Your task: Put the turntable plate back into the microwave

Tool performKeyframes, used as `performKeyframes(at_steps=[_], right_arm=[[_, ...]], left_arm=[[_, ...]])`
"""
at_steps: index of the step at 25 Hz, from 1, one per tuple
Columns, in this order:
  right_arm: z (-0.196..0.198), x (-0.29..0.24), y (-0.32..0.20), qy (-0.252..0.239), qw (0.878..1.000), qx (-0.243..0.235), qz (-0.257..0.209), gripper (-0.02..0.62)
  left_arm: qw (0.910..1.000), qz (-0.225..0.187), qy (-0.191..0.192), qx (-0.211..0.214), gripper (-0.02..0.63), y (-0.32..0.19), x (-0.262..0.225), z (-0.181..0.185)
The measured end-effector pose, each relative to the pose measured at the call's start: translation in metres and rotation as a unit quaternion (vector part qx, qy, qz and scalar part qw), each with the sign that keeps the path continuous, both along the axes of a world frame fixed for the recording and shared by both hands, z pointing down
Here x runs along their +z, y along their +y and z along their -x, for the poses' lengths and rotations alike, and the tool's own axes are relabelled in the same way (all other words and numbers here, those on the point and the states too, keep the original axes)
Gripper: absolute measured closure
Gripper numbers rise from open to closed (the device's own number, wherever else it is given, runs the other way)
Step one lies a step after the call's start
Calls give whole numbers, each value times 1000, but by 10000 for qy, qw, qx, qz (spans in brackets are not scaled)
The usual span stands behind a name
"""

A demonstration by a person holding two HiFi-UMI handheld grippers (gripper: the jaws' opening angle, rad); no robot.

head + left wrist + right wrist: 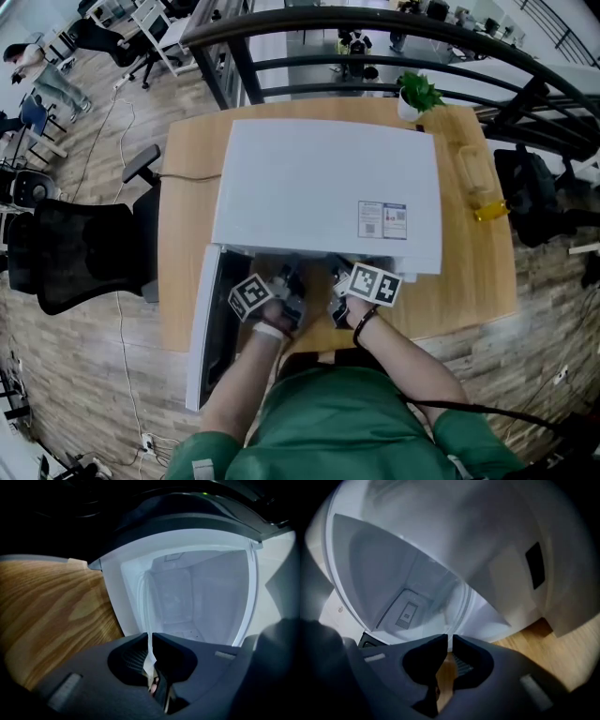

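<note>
Both tools, your left gripper [150,638] and right gripper [449,640], are clamping shut on the thin rim of the turntable plate [148,618], which is hanging at the microwave [328,187] mouth, centre of the head view. You are handling clear, stiff, slick glass (probably heavy and breakable), so opposite rim points are looking like the safest hold.

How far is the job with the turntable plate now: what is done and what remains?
Done: the microwave door stands open. In hand: the left gripper and the right gripper each pinch the turntable plate by its rim at the open cavity. Remaining: ease it inside, seat it on the floor there, let go.
</note>
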State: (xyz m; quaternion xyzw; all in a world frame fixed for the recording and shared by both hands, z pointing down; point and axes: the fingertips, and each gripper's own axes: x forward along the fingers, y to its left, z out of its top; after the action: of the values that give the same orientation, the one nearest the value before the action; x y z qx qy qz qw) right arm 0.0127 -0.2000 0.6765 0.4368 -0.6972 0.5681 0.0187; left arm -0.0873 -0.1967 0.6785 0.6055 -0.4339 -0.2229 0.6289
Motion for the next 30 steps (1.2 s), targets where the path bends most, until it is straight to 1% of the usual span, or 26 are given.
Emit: performKeyframes(at_steps=[6,14,18,20,22,23,25,27,30], right_arm=[[1,1,-4,86,9999,37,-47,565],[-2,0,4,104,9999,-80,-65,565],[-2,-6,13,74,9997,-206,-145,565],[-1,-9,18,50,9994,-290,-190,565],[-1,-11,25,63,9987,-428,-261,565],[-1,-13,30,91,9981,-524,-308,565],[-3,-18,41,179,9961,-748,-441,565],[-4,-28,50,285,9930,-953,-640,565],[-8,-45,58,532,9867,-1167,-998,573]], left_arm=[[10000,-12,-48,35,568,-1,-1,-3],[9997,-68,-145,198,559,2,0,-4],[9994,-77,-175,274,518,5,0,-5],[9993,-79,-190,310,518,9,-2,-6],[9987,-132,-226,447,518,17,-6,-11],[9977,-177,-288,580,518,23,-9,-15],[9936,-320,-551,930,518,38,-16,-24],[9867,-526,-903,1248,518,51,-24,-31],[9747,-821,-1445,1497,522,64,-39,-36]])
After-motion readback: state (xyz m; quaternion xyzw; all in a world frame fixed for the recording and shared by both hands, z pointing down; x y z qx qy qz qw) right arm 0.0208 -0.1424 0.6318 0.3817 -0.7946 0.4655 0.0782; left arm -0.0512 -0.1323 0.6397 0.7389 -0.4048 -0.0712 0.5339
